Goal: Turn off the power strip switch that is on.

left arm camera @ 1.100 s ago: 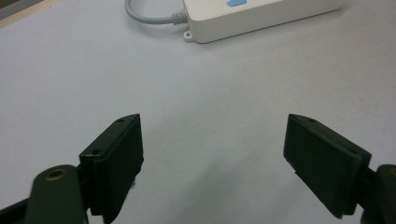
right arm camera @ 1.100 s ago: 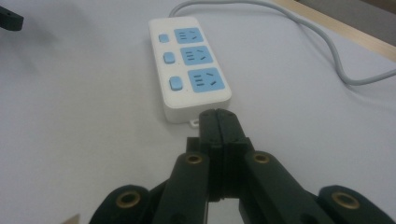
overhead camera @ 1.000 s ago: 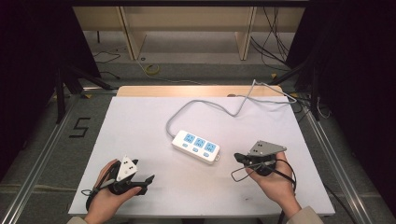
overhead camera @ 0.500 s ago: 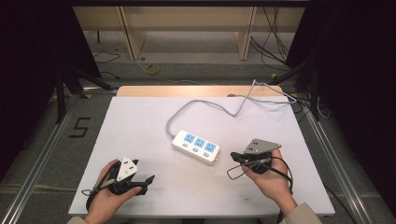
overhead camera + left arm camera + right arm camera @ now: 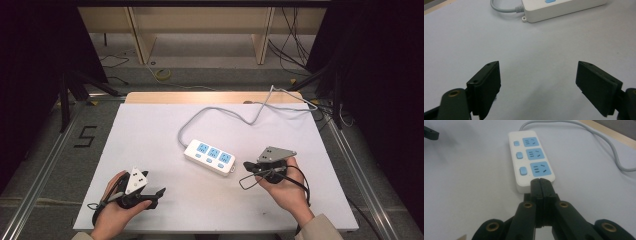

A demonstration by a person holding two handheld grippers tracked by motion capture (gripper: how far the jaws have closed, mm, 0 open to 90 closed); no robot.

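**Power strip at table centre; one gripper wide, one closed**

The white-covered rectangular table [image 5: 150,150] carries a white three-socket power strip with blue outlets [image 5: 210,156] near its centre, its grey cable [image 5: 235,114] running toward the far edge. The right gripper [image 5: 248,166], jaws pressed together and empty, points at the strip's near end. The left gripper [image 5: 159,192] rests well apart, jaws spread wide, empty.

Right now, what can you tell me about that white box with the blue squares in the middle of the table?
It is a power strip, a white, plastic-looking bar with rounded ends, lying flat and slanted on the white table. Its top carries three blue sockets in a row, each with a small blue switch beside it. Nothing is plugged in. A grey cord leaves its far end and curves off the table's back edge. The right tool, shut, points at its near end.
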